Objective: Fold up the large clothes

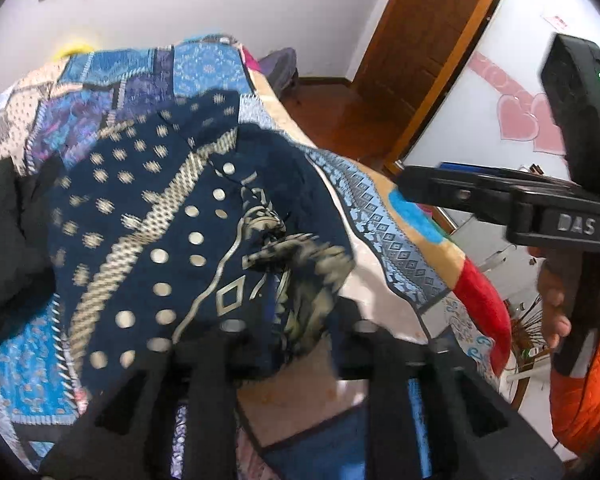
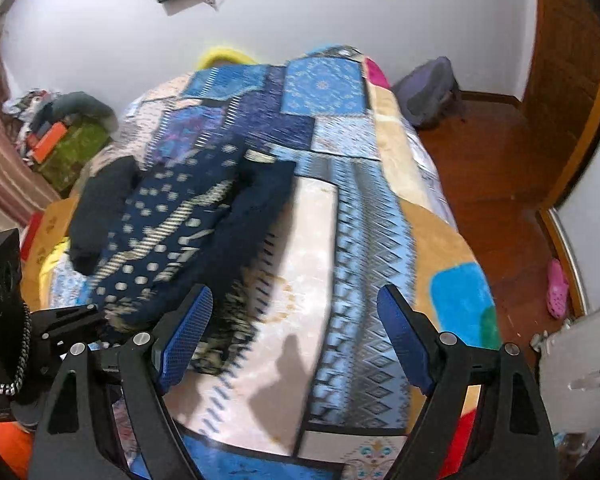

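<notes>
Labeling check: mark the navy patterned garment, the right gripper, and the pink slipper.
navy patterned garment (image 1: 148,240), left wrist view, dotted middle panel.
right gripper (image 2: 296,336), right wrist view, midway between fingertips.
pink slipper (image 2: 558,292), right wrist view, upper surface.

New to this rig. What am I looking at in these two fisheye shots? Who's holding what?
There is no robot arm here: a person carries a handheld two-finger gripper in each hand, and each has a fisheye camera looking forward along its fingers.

The left wrist view shows the left gripper at the bottom, blurred by motion. A navy patterned garment with beige dots is draped over its fingers, and it looks shut on the cloth's edge. At the right of that picture you see the right gripper from the side, with the person's hand on its handle.

The right wrist view shows the right gripper with its blue pads wide apart, holding nothing. Below lies a bed with a blue patchwork blanket, the garment bunched on it.
</notes>
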`<control>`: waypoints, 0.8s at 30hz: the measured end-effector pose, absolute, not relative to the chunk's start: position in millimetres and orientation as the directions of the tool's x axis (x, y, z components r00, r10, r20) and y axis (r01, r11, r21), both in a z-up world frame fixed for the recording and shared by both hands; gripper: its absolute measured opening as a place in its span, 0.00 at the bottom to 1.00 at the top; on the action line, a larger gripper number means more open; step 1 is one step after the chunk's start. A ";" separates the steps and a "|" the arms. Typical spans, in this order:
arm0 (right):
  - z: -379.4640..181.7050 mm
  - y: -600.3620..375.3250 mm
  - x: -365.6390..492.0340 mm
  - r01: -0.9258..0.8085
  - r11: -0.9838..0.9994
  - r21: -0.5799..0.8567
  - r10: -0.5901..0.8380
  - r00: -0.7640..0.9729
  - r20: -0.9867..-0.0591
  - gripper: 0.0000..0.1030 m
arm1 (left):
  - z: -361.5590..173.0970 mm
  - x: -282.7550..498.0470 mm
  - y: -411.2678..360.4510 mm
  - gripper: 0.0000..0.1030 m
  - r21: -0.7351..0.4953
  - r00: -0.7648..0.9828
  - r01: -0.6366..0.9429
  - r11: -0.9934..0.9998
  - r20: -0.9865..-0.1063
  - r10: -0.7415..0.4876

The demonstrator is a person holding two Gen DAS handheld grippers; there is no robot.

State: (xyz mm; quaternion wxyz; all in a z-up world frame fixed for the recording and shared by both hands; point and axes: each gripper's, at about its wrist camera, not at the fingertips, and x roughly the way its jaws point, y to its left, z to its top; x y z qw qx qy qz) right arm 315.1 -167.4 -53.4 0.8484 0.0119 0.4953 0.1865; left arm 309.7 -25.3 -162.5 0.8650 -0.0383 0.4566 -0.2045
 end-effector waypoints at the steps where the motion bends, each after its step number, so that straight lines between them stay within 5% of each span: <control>1: -50.5 -163.4 313.2 -0.317 0.924 0.214 0.343 0.439 -0.831 0.80 | -154.2 304.1 -21.4 0.44 -0.232 0.520 0.322 0.918 -0.767 -0.376; 9: -62.6 -107.2 307.7 -0.418 0.891 0.178 0.363 0.418 -0.833 0.80 | -127.8 289.5 19.5 0.55 -0.073 0.655 0.212 0.975 -0.730 -0.197; 17: -111.6 -110.7 302.4 -0.421 0.904 0.073 0.239 0.356 -0.903 0.80 | -175.2 303.3 62.7 0.55 -0.102 0.581 0.099 0.990 -0.801 -0.140; 24: -118.6 -131.6 308.6 -0.355 0.914 0.197 0.309 0.293 -0.905 0.81 | -179.7 298.1 67.2 0.62 -0.094 0.587 0.114 0.989 -0.797 -0.144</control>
